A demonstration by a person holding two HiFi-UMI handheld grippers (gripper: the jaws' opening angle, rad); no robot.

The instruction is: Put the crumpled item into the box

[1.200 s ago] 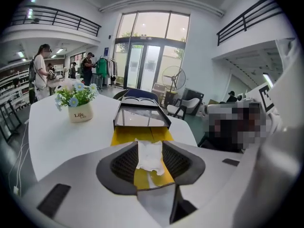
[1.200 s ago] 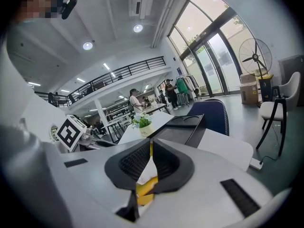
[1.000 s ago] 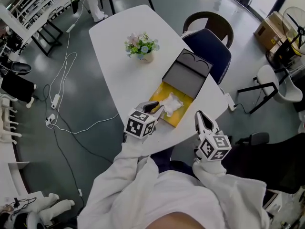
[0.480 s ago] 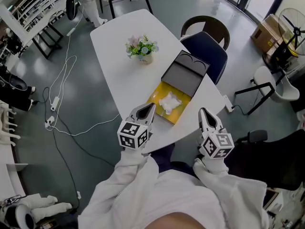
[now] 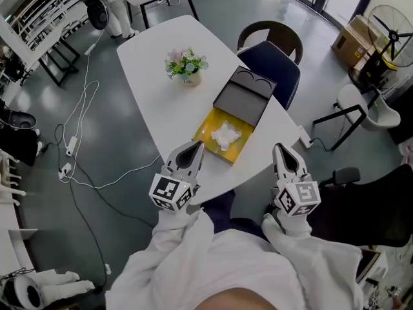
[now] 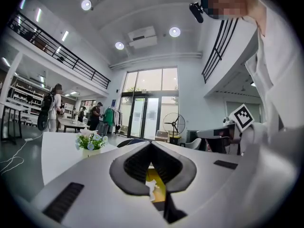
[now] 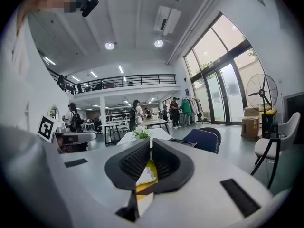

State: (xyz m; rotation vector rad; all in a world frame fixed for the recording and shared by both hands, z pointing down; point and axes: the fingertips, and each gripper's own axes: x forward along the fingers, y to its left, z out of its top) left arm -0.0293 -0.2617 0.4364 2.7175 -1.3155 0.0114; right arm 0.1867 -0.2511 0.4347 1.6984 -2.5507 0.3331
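At the far left, white cables (image 5: 82,108) are being left trailing over the grey floor (image 5: 122,147). A pot of flowers (image 5: 185,65) is being carried toward the far end of the white bench (image 5: 155,89).

Nearer, the left hand-held gripper (image 5: 197,147) is being held above the bench's near edge by a white-sleeved arm (image 5: 171,250). Its jaws are being kept pressed together with nothing between them. In the left gripper view this hand-held gripper (image 6: 151,144) is being pointed roughly level toward the box.

Just beyond and to the right, the box (image 5: 208,129) is being carried open at the bench's right edge. Its yellow inside is being shown and its dark lid (image 5: 245,94) is being propped back. The crumpled item (image 5: 225,134), white, is being contained in the yellow tray, apart from both grippers. It is also being glimpsed past the jaws in each gripper view (image 6: 151,186) (image 7: 146,175).

Further right, the right hand-held gripper (image 5: 279,150) is being held off the bench's near right corner. Its jaws (image 7: 151,141) are likewise being kept closed and empty. Behind the lid a blue chair (image 5: 277,66) is being kept against the bench, and a fan (image 5: 390,28) is being stood at the far right.
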